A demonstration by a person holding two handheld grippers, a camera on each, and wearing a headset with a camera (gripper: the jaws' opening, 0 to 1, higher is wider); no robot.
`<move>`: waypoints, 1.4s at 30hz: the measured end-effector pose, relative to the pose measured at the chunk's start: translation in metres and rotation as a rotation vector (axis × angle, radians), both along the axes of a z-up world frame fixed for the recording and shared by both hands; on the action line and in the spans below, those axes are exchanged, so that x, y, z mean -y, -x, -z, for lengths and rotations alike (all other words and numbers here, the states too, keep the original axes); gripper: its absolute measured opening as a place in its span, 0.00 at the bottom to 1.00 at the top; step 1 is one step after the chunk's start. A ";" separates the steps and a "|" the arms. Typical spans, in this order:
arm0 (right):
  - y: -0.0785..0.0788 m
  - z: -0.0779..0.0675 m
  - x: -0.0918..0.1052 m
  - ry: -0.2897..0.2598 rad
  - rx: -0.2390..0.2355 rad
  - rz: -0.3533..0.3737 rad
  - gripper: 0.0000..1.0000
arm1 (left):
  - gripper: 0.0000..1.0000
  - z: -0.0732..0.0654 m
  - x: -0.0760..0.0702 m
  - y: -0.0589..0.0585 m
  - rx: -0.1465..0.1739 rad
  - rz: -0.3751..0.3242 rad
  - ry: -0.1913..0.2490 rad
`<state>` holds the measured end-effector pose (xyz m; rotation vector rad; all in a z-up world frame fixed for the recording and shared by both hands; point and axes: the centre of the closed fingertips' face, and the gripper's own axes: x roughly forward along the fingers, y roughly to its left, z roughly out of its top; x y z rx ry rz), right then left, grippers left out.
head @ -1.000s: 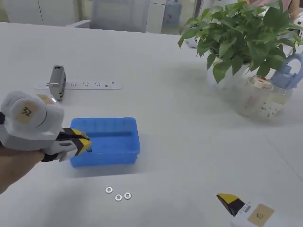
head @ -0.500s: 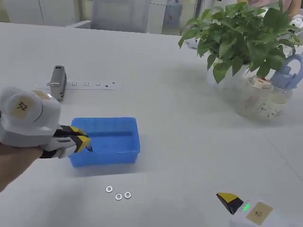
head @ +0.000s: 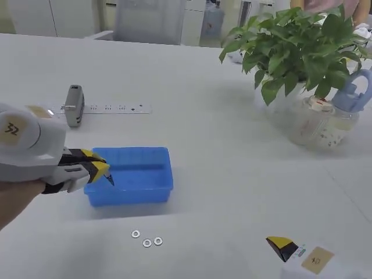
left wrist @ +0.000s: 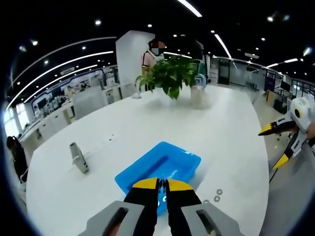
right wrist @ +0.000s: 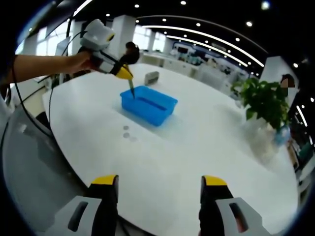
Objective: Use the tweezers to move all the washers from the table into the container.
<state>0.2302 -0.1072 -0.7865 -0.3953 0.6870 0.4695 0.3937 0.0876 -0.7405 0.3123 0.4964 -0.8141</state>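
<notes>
My left gripper [head: 100,170] has its jaws pinched together on the tweezers [head: 109,180], whose tip hangs over the 9 o'clock end of the container [head: 133,195]. Three washers [head: 146,239] lie close together on the bench [head: 232,174], near the container at its 6 o'clock. My right gripper [right wrist: 160,181] sits out at 4 o'clock, jaws spread wide and empty.

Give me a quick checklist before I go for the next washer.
1. Left gripper shut on the tweezers: ok.
2. Tweezers tips holding no washer: cannot tell, too small.
3. Three washers lie on the table, in front of the container: ok.
4. Right gripper open, well apart from the washers: ok.
5. Nothing between tweezers and washers except the container's wall: ok.
</notes>
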 end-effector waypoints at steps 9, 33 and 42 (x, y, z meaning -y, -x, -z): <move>-0.001 -0.001 0.000 -0.001 0.006 0.002 0.65 | 0.01 -0.024 0.006 0.019 0.030 0.014 0.028; 0.000 0.000 0.000 0.010 0.003 -0.008 0.64 | 0.01 0.010 0.027 0.061 -0.066 0.036 0.061; 0.000 0.000 0.000 0.010 0.003 -0.003 0.63 | 0.01 0.029 0.033 0.067 -0.102 0.049 0.052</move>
